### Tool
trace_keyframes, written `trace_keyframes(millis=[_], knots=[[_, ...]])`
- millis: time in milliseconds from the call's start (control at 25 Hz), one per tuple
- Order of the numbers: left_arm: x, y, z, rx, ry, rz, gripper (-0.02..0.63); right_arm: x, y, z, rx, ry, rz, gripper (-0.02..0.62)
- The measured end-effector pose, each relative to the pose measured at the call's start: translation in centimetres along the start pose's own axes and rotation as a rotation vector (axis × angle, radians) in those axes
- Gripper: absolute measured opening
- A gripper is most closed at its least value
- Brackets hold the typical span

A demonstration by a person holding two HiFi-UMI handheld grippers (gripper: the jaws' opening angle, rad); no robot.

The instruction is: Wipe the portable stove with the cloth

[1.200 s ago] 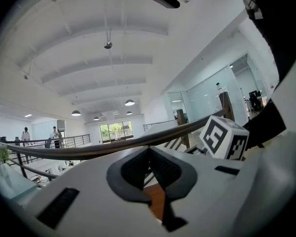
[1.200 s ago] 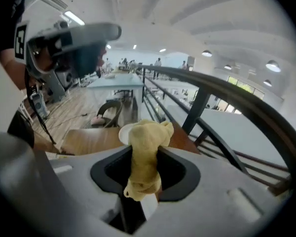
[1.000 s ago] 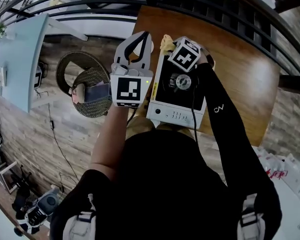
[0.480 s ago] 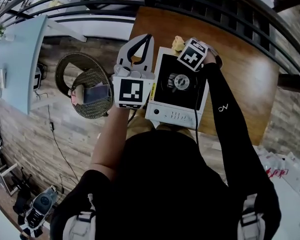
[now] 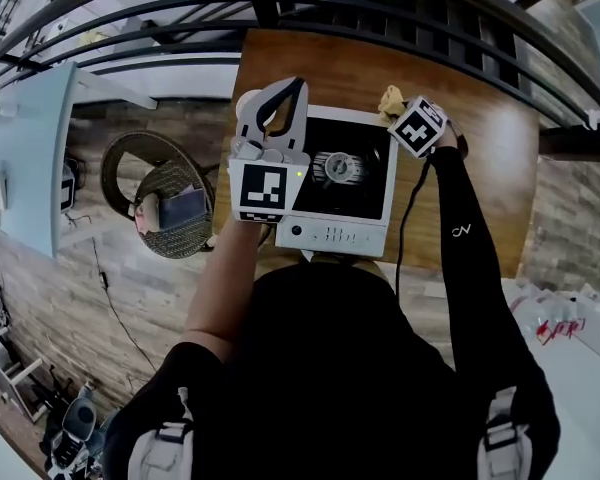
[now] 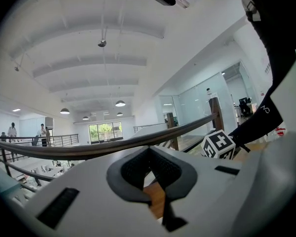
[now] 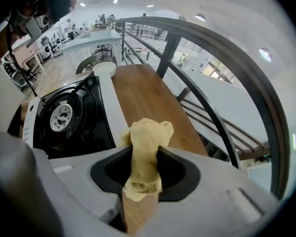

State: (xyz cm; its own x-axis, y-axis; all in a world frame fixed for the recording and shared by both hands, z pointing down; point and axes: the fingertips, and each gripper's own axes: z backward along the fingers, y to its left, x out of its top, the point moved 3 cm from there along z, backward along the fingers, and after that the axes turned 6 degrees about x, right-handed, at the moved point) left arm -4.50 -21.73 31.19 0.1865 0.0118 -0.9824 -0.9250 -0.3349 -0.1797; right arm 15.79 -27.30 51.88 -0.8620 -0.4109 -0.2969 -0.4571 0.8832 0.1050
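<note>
The portable stove (image 5: 342, 230), white with a black top and a round burner (image 5: 338, 166), sits on the wooden table (image 5: 470, 158). My right gripper (image 5: 401, 114) is at the stove's far right corner, shut on a yellow cloth (image 5: 390, 100). In the right gripper view the cloth (image 7: 146, 144) bunches between the jaws of the right gripper (image 7: 143, 169), with the stove (image 7: 104, 107) to the left. My left gripper (image 5: 284, 94) stands shut and empty beside the stove's left edge. From the left gripper (image 6: 150, 154) only table wood and railing show.
A dark railing (image 5: 400, 8) curves round the table's far side. A white round dish (image 7: 104, 68) sits at the stove's far left corner. Left of the table, on the floor, stands a round wicker seat (image 5: 150, 168) holding a phone.
My right gripper has carried the cloth rightward along the stove's far edge, from the far left corner to the far right corner. The left gripper stayed beside the stove's left edge.
</note>
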Motion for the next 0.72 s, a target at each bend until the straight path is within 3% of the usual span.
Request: trace_keyframes(millis=[200, 360, 720], knots=[[0.3, -1.7, 0.0, -0.034, -0.011, 0.011, 0.006, -3.1, -0.4, 0.0, -0.065, 0.018, -0.064, 0.133], [0.2, -2.3, 0.4, -0.047, -0.012, 0.019, 0.006, -3.1, 1.2, 0.9, -0.046, -0.055, -0.074, 0.133], [0.0, -3.1, 3.0, -0.116, -0.022, 0.020, 0.008, -5.1, 7.3, 1.9, 0.001, -0.029, -0.067, 0.133]])
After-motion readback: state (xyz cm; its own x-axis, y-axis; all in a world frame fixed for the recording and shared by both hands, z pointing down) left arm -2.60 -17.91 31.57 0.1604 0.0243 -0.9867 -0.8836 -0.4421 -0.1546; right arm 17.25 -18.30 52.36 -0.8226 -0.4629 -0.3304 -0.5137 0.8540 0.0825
